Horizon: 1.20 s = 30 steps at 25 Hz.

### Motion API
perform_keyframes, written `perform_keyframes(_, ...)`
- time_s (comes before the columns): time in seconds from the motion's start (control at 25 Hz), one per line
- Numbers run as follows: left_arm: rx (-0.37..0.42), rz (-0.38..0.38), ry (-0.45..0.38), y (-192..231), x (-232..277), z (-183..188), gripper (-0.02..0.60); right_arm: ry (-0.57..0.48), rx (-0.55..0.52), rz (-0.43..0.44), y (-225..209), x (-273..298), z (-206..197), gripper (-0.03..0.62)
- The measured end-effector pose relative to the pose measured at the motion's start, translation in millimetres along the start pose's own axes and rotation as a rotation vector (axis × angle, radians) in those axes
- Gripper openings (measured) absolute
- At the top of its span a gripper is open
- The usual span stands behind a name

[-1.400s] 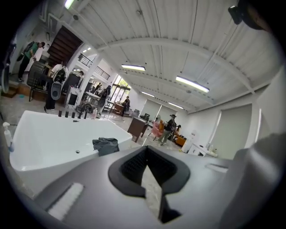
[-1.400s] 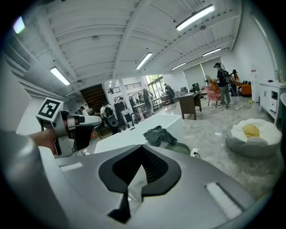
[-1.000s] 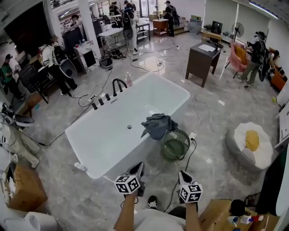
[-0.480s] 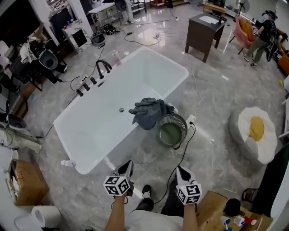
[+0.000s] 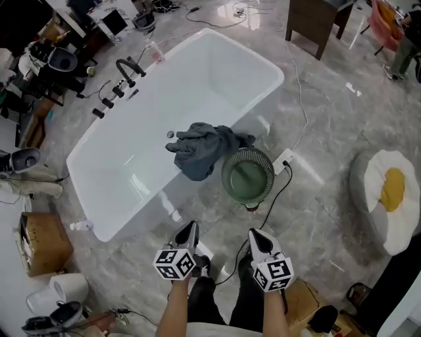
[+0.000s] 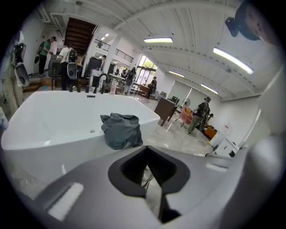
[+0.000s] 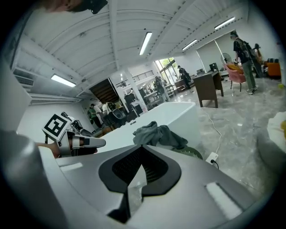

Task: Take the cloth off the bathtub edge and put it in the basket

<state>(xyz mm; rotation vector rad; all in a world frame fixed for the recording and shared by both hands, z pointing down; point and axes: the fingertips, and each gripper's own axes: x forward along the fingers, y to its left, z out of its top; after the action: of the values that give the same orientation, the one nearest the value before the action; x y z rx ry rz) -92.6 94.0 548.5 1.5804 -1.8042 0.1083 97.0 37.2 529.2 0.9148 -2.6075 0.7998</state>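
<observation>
A dark grey cloth [image 5: 199,148] lies crumpled over the near rim of the white bathtub [image 5: 197,85], partly hanging down the outer side. A round green wire basket [image 5: 248,178] stands on the floor right beside it. My left gripper [image 5: 191,228] and right gripper [image 5: 254,235] are side by side over the floor, well short of the tub, both shut and empty. The left gripper view has the cloth [image 6: 120,129] ahead beyond the closed jaws. In the right gripper view the cloth [image 7: 156,134] sits above the basket's rim [image 7: 192,153].
Black taps [image 5: 122,72] stand on the tub's far rim. A white socket block [image 5: 285,158] with a black cable lies on the marble floor by the basket. An egg-shaped cushion [image 5: 388,197] is at right, a cardboard box [image 5: 43,240] at left, a dark desk [image 5: 316,16] behind.
The head view has tipped down and come closer, so tub, cloth and basket now sit nearer and more central. Both grippers stay shut and side by side, low in the frame.
</observation>
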Motion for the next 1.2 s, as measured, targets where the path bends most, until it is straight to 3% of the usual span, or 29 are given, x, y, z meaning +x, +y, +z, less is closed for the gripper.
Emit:
perform_keyframes(0.12,-0.028,0.066,-0.035,2,20,1,0.057,-0.007,-0.042,0.001,-22,29,15,0.002)
perform_keyframes(0.2,-0.01,0.07,-0.024,7,34,3,0.057,0.002,-0.065,-0.002,-33,43,20,0.002)
perform_keyframes(0.4,0.17,0.048,0.0,23,77,25,0.057,0.084,-0.134,-0.004,-62,62,2,0.002)
perform_keyframes(0.68,0.271,0.001,0.003,55,136,43,0.061,0.138,-0.105,-0.046,-80,93,-19,0.002)
perform_keyframes(0.96,0.355,-0.048,0.051,92,190,57,0.178,0.225,-0.037,-0.109,-72,130,-52,0.002)
perform_keyframes(1.04,0.385,-0.087,0.065,97,200,67,0.183,0.235,-0.018,-0.111,-63,146,-53,0.002)
perform_keyframes(1.2,0.454,-0.125,0.078,114,223,94,0.234,0.272,-0.047,-0.105,-47,180,-52,0.002)
